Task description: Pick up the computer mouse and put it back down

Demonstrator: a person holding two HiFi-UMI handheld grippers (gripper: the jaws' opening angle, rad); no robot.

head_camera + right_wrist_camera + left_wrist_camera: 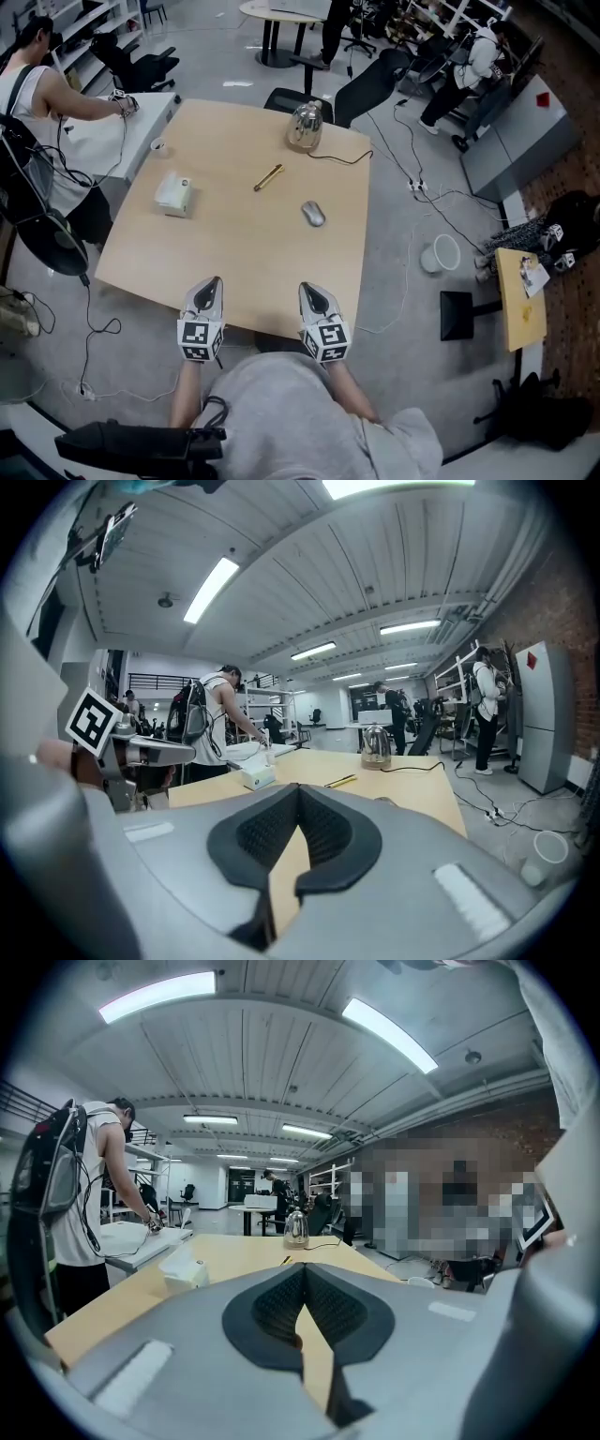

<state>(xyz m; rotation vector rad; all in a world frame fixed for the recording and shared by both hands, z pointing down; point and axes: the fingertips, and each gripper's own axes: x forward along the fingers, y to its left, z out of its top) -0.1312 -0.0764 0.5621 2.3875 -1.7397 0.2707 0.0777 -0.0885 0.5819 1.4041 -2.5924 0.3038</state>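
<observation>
A grey computer mouse (pixel 313 214) lies on the light wooden table (pixel 225 253), right of its middle. It shows as a small grey bump (pixel 384 800) in the right gripper view. Both grippers hover over the table's near edge, well short of the mouse. My left gripper (pixel 210 285) is shut with nothing in it, its pads meeting at the tips (pixel 302 1269). My right gripper (pixel 311 291) is also shut and empty (pixel 298 789), and the mouse lies ahead of it, slightly to the right.
A metal kettle (pixel 305 127) with a black cord stands at the table's far edge. A yellow pen (pixel 268 177) lies mid-table and a tissue box (pixel 175 194) sits at the left. A person stands at a white desk (pixel 141 131) to the left. Office chairs stand behind the table.
</observation>
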